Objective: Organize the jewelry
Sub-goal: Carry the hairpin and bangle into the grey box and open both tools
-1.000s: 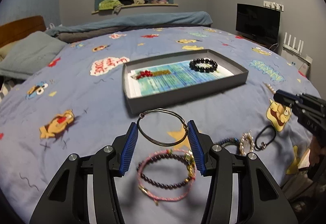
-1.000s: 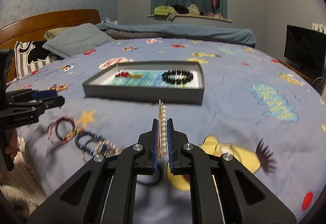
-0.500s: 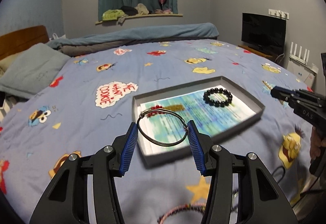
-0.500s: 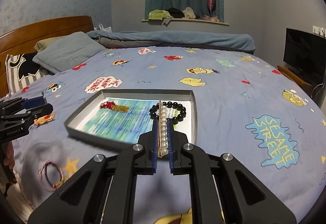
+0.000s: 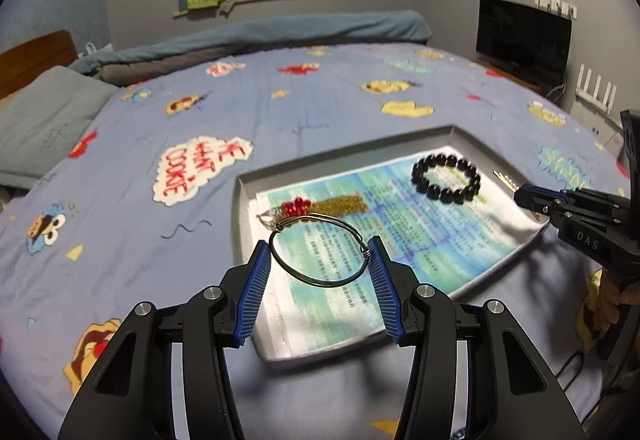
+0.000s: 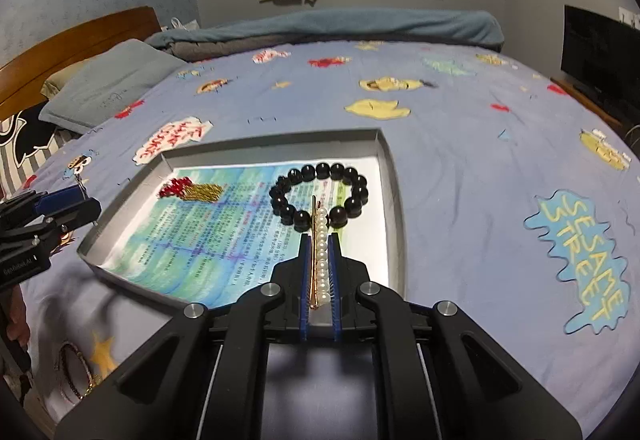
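My left gripper (image 5: 319, 254) is shut on a thin dark wire bangle (image 5: 320, 282) and holds it above the near left part of the grey tray (image 5: 348, 156). My right gripper (image 6: 319, 244) is shut on a gold hairpin with a row of pearls (image 6: 320, 236), held over the tray's near right part (image 6: 390, 176). In the tray lie a black bead bracelet (image 6: 320, 196), also in the left wrist view (image 5: 446, 178), and a red-and-gold tassel piece (image 5: 320, 205). The right gripper shows in the left wrist view (image 5: 520, 196); the left gripper shows in the right wrist view (image 6: 86, 204).
The tray sits on a blue cartoon-print bedspread (image 5: 160, 112). A pink and dark bracelet pair (image 6: 76, 372) lies on the bed near its front edge. A pillow (image 6: 104, 84) and folded duvet (image 6: 328, 26) are at the far side; a TV (image 5: 524, 36) stands right.
Both grippers have moved forward over the tray with their pieces still held. The tray now lies closer beneath them, and the loose bracelets on the bed have dropped behind.
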Available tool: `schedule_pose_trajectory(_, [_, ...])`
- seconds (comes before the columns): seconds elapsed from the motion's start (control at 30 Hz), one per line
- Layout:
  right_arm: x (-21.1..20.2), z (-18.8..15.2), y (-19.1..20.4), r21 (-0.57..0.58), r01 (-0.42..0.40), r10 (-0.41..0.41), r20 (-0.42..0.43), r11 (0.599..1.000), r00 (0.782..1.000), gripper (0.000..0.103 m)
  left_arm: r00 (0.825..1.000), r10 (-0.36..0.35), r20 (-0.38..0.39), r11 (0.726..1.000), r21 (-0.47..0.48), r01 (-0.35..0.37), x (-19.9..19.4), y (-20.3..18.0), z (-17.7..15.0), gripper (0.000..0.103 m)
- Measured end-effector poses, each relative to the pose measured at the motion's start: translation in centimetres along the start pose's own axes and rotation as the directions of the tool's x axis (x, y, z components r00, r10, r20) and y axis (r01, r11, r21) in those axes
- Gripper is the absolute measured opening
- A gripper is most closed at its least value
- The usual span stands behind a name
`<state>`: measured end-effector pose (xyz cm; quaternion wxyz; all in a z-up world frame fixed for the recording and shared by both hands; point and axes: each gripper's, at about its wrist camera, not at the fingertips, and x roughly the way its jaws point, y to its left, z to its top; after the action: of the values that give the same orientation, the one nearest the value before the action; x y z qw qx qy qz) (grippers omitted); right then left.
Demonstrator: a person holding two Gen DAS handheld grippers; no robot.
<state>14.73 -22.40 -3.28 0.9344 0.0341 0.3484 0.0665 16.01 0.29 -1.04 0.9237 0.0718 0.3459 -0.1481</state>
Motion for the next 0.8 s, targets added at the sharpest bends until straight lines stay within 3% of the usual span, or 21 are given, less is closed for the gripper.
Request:
schedule_pose_trajectory(0.3, [2.0, -0.2, 0.0, 0.001, 0.042, -0.041, -0.057, 0.999, 0.998, 0.008, 0.993, -0.027, -0.117, 0.997, -0.069, 0.019, 3.6, 1.0, 0.0, 0.051])
schedule_pose_trajectory(0.57, [3.0, -0.1, -0.5, -0.001, 0.082, -0.082, -0.091, 0.997, 0.992, 0.008, 0.979, 0.009, -0.205, 0.997, -0.071, -0.024, 6.3, 1.3, 0.1, 0.051])
schedule_pose_trajectory(0.8, [3.6, -0.1, -0.2, -0.031, 0.118, -0.12, -0.09, 0.993, 0.989, 0.008, 0.967, 0.077, -0.242, 0.996, -0.017, -0.083, 8.1, 0.7, 0.8, 0.051])
